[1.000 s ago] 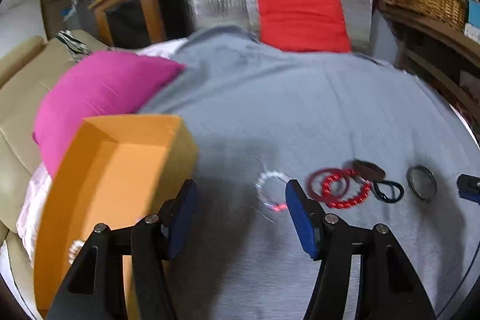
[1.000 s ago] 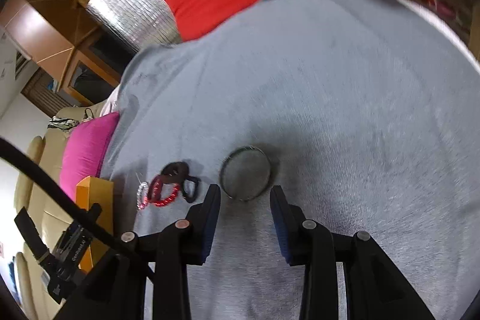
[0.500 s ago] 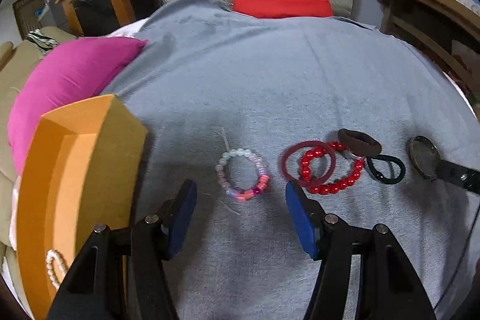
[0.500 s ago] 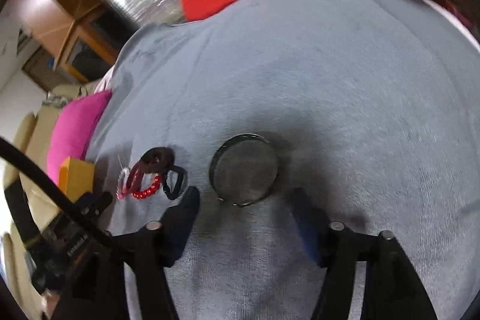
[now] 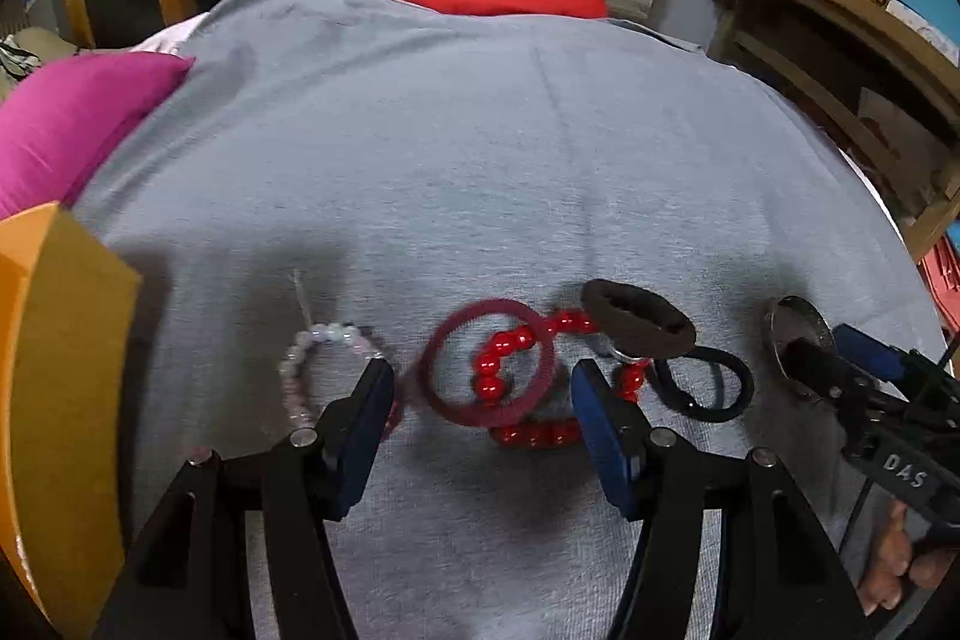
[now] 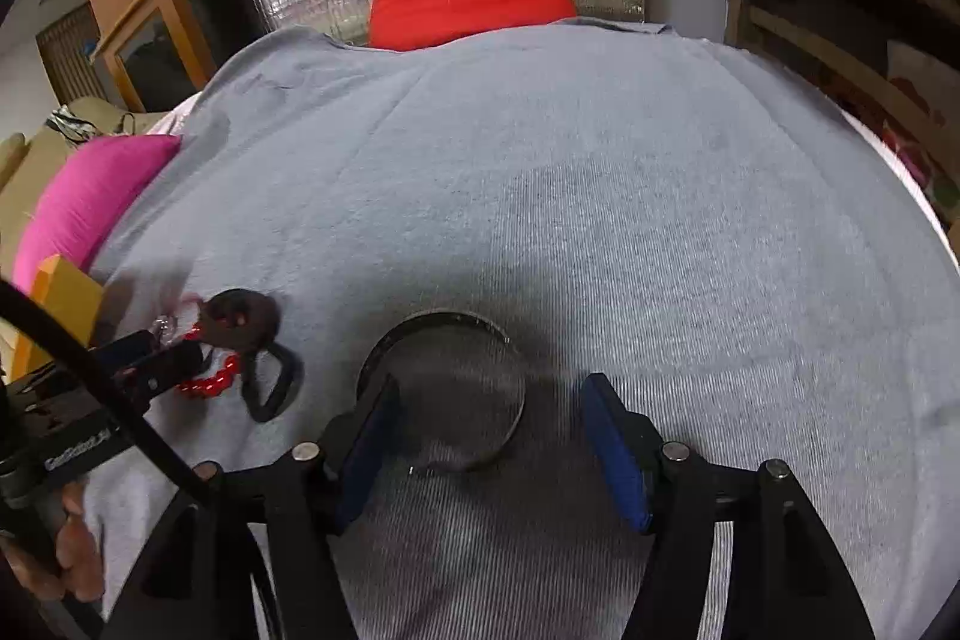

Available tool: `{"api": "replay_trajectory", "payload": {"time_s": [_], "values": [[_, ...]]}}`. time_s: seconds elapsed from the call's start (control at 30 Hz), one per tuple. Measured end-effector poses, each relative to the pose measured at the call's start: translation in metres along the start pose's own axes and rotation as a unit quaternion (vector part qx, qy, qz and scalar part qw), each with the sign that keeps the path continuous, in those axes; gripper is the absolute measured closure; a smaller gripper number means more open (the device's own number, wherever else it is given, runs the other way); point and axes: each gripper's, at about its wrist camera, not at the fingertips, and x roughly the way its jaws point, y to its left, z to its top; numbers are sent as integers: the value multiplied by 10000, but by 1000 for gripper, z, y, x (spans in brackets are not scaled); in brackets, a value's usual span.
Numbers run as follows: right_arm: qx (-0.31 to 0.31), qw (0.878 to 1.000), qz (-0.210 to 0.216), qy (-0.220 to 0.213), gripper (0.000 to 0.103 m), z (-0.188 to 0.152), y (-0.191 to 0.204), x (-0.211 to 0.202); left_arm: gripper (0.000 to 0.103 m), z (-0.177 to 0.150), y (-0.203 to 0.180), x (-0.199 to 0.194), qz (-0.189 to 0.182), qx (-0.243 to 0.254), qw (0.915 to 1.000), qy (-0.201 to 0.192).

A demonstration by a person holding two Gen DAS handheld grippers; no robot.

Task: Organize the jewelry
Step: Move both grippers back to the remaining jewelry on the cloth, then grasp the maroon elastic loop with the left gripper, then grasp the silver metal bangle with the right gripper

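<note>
A grey cloth (image 5: pixel 480 148) covers the bed. At its left edge stands an orange box (image 5: pixel 54 370), its contents hidden. The left gripper (image 5: pixel 480 400) hangs open around a maroon ring (image 5: pixel 486 361) lying over a red bead bracelet (image 5: pixel 540 433). The right gripper (image 6: pixel 486 436), jaws opening, straddles a metal bangle (image 6: pixel 444 388) without touching it.
</note>
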Motion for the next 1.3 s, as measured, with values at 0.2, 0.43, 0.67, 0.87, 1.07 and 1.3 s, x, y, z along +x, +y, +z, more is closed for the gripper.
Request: {"api": "replay_trajectory", "payload": {"time_s": [0.2, 0.43, 0.67, 0.87, 1.07, 1.3], "values": [[-20, 9998, -203, -83, 57, 6, 4, 5, 44, 1, 0, 7, -229, 41, 9997, 36], [195, 9997, -136, -40, 82, 7, -9, 1, 80, 0, 12, 2, -566, -65, 9984, 46], [255, 9996, 84, 58, 94, 3, -15, -8, 89, -6, 15, -14, -766, 73, 9970, -16], [368, 9988, 332, 33, 93, 1, -29, -21, 90, -10, 16, -37, -931, 105, 9954, -190], [40, 9973, 718, 127, 31, -3, -19, -33, 90, -12, 27, -52, -800, -57, 9961, -361], [-455, 9982, 380, 111, 23, -11, 12, -25, 90, -10, 40, -59, -677, -320, 9960, -482]]}}
